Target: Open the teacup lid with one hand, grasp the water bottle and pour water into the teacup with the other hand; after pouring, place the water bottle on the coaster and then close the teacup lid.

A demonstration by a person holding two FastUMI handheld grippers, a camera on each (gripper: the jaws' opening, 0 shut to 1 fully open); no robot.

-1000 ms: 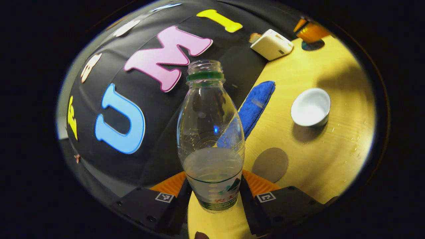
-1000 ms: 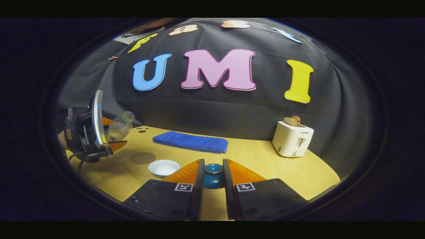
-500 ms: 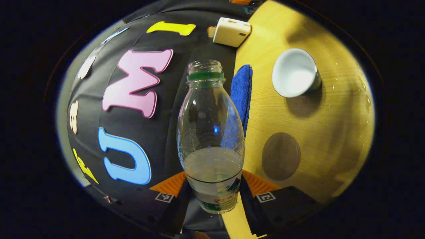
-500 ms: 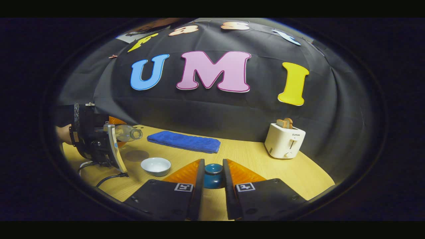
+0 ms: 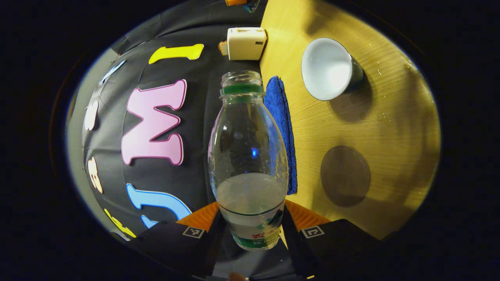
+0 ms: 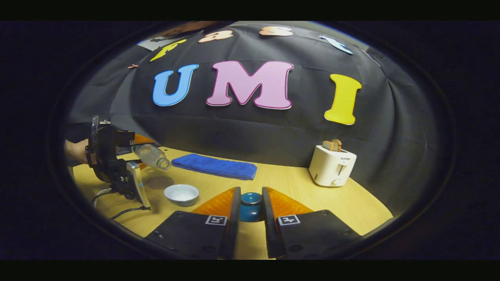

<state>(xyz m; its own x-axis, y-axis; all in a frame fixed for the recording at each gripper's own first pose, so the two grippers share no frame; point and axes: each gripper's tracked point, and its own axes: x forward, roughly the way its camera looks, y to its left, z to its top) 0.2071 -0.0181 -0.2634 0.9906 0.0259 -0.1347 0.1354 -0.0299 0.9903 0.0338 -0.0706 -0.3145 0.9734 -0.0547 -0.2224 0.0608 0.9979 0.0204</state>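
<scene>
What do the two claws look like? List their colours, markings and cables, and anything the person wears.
Each claw has black block-shaped bodies with a small square black-and-white marker on top, and ribbed orange wedge fingers: the left claw, the right claw. In the right gripper view, the left claw is a bulky black unit with a pale curved strip and black cables trailing on the table. Behind it is a dark sleeve.

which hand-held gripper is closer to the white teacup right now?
Left. The left hand-held gripper tips the water bottle just above and behind the teacup. The right hand-held gripper sits off to the cup's side, clamped on the blue lid.
</scene>
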